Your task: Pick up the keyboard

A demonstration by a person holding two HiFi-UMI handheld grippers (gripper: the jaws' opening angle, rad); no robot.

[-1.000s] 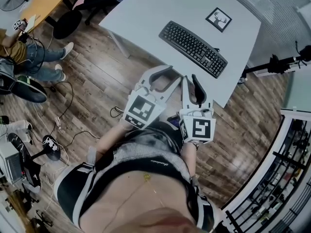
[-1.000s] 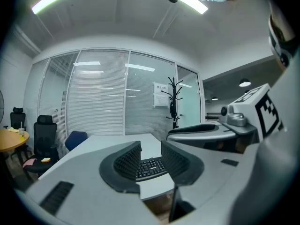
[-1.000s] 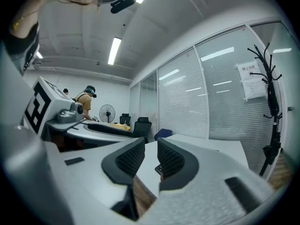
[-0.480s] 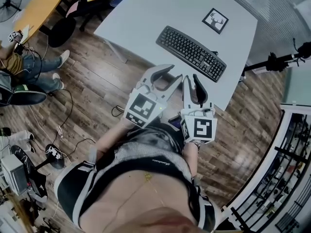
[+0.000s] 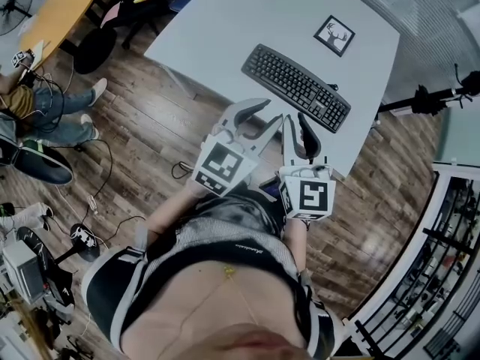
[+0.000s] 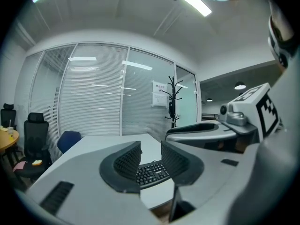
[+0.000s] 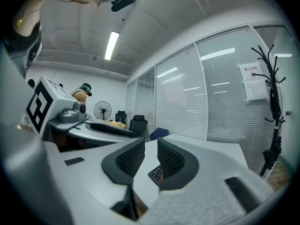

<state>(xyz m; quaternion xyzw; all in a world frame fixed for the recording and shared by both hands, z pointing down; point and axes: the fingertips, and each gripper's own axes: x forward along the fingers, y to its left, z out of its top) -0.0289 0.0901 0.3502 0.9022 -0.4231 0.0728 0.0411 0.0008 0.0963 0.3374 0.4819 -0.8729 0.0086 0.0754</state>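
Note:
A black keyboard (image 5: 296, 87) lies at an angle on the white table (image 5: 225, 21), near its front right part. My left gripper (image 5: 262, 115) hovers at the table's near edge, short of the keyboard, jaws nearly together and empty. My right gripper (image 5: 295, 122) is held beside it, a narrow gap between its jaws with nothing in it. In the left gripper view the keyboard (image 6: 150, 172) shows through the slit of the left gripper (image 6: 151, 151). In the right gripper view only a corner of the keyboard (image 7: 154, 174) shows below the right gripper (image 7: 146, 153).
A small framed deer picture (image 5: 334, 35) lies on the table beyond the keyboard. A black stand (image 5: 431, 97) reaches in at the right. An orange table (image 5: 64, 10), office chairs and a seated person (image 5: 37, 96) are at the left; cables lie on the wooden floor.
Both grippers have moved a little toward the table's near edge and the keyboard. Their jaws look the same as before.

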